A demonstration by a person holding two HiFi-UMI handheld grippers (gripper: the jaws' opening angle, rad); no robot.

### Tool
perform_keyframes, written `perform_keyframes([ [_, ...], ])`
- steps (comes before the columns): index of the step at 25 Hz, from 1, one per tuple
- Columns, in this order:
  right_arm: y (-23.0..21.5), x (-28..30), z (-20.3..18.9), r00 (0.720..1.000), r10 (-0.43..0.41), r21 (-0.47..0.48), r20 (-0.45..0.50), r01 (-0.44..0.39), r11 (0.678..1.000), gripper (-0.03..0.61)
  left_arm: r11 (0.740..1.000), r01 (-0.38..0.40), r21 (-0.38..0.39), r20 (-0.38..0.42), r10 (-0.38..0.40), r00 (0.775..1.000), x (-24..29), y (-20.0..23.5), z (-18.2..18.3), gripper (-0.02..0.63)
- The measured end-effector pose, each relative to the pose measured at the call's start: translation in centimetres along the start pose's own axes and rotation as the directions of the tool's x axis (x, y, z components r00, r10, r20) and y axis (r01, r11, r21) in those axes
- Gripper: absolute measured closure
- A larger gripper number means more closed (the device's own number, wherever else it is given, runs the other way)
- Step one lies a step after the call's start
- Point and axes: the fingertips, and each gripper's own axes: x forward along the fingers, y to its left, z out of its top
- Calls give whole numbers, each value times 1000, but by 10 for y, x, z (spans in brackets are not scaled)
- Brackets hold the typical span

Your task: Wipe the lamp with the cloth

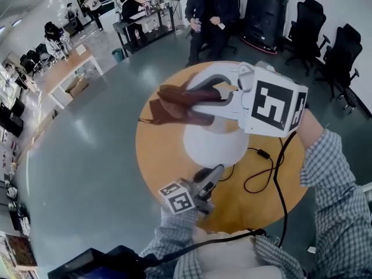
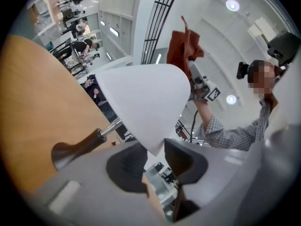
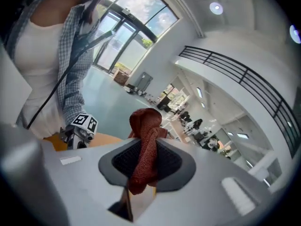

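I had my right fingers (image 3: 117,161) clamped on the red cloth (image 3: 143,149), up above the white lamp (image 1: 212,144) on the round tabletop (image 1: 157,156); my left fingers (image 2: 124,166) pinched the shade's lower rim.

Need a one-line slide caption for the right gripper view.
Right gripper, jaws shut on the rust-red cloth; left gripper in the background.

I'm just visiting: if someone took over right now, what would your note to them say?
Left tongs: jaws sit either side of the white lamp shade rim; firm grip unclear.
Right tongs: shut on the red cloth, held up above the shade.
Lamp base stands on the round wooden table.
Done: cloth picked up.
Left: wipe the shade.
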Motion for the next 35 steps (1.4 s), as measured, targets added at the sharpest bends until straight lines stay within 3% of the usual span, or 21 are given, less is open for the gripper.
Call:
perform_keyframes([
  [3,-20,-46,-20,980,-194,157,31,187,970,497,1000,3,3,-4,-3,1000,-3,2,3,503],
  [6,-18,-100,-61,926,-372,293,-71,376,879,497,1000,7,5,-13,-7,1000,-5,0,5,504],
  [9,17,-141,-111,866,-454,400,-209,500,768,497,1000,12,5,-24,-12,1000,-4,-4,5,506],
  [11,54,-152,-139,841,-466,504,-277,539,675,497,1000,12,5,-27,-12,1000,-4,-5,6,506],
  [14,120,-147,-175,825,-444,644,-350,556,526,497,1000,16,7,-29,-16,999,-3,-6,6,506],
  [19,231,-102,-213,850,-366,827,-380,489,278,497,1000,15,9,-29,-14,999,0,-9,3,506],
  [22,283,-60,-227,869,-298,876,-394,453,164,497,1000,17,12,-31,-17,999,0,-10,4,503],
  [27,339,-2,-252,893,-168,899,-418,433,64,497,999,1,51,-63,2,998,2,-12,-1,484],
  [31,348,13,-267,877,-189,895,-441,445,-26,497,993,-23,115,-116,36,993,-2,-10,-10,447],
  [35,353,24,-267,872,-201,894,-447,445,-57,498,977,-68,201,-152,100,983,-27,2,-9,437],
])
